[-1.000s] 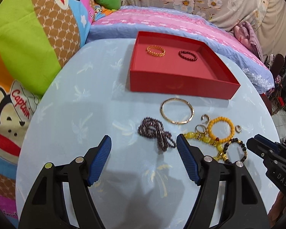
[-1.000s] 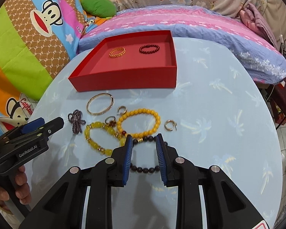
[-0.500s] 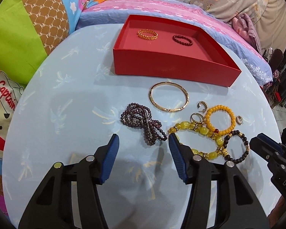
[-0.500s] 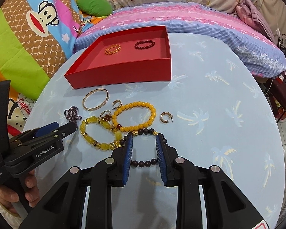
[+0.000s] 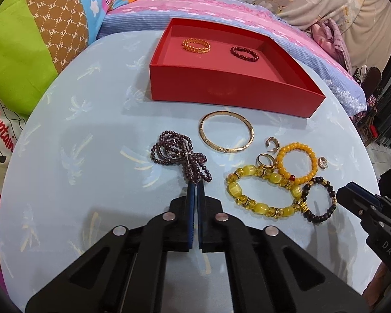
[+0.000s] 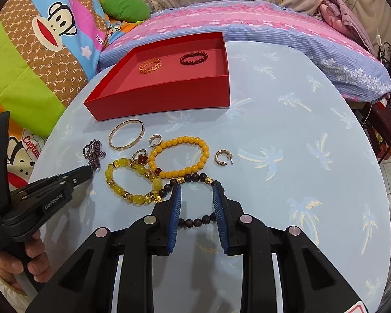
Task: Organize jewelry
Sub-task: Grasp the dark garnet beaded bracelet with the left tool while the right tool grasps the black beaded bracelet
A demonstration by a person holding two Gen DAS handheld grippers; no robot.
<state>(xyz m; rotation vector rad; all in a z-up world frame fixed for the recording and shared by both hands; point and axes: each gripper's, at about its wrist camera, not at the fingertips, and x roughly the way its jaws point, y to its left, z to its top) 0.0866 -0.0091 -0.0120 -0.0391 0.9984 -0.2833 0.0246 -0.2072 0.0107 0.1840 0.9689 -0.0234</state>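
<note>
Left tool (image 5: 195, 186) is clamped on the purple bead strand (image 5: 181, 154); right tool (image 6: 196, 191), partly open, straddles the dark bracelet (image 6: 195, 220).

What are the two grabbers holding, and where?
The left gripper is shut on the near end of the purple bead strand. The right gripper straddles the black bead bracelet, but whether it grips it cannot be told.

Tray (image 5: 221, 88) at 12 o'clock on table (image 5: 78, 156), two bracelets (image 5: 196, 46) (image 5: 244, 53) inside. Bangle (image 5: 226, 135) just before tray. Bead strand (image 5: 181, 156) at bangle's 8 o'clock. Bracelet cluster (image 5: 279, 185) at bangle's 4 o'clock, hoop earrings (image 5: 272, 144) (image 5: 322, 162) beside it.
</note>
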